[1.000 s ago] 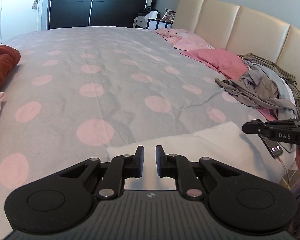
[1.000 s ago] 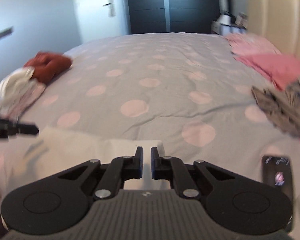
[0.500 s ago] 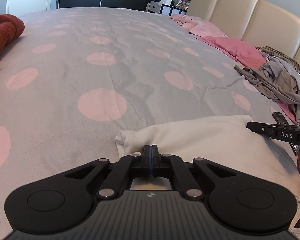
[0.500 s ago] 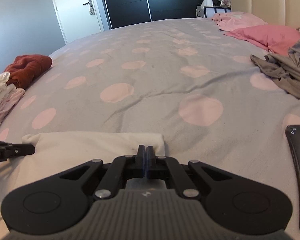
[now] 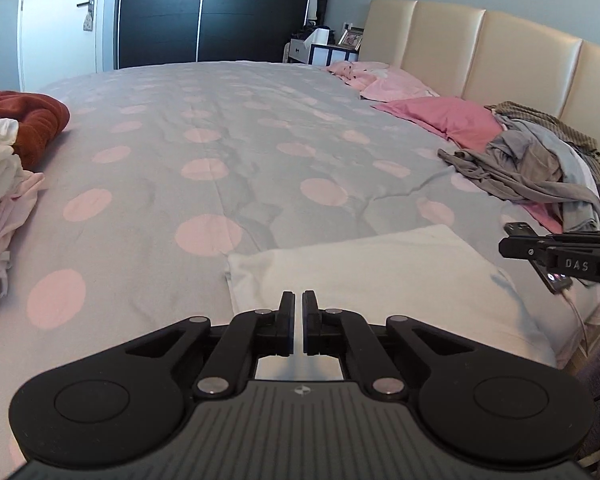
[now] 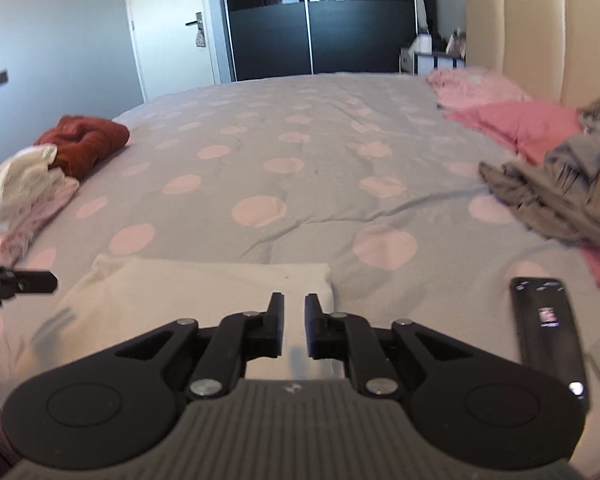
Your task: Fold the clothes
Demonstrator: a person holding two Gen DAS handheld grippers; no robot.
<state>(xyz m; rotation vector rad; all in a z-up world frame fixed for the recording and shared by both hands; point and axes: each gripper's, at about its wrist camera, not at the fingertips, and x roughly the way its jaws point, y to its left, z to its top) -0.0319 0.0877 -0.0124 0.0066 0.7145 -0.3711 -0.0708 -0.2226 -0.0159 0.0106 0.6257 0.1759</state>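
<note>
The left gripper point(image 5: 298, 300) shows a narrow gap between its fingers with nothing in it. The right gripper point(image 6: 294, 304) has just been opening, its jaws parted and empty. Half a second ago both pinched the near edge of the folded white garment point(image 5: 380, 276); both have since let go and pulled back. The garment now lies flat at the near edge of the dotted duvet point(image 5: 240, 152), so this fold looks finished. Next would likely be the grey clothes heap point(image 5: 540, 168).
</note>
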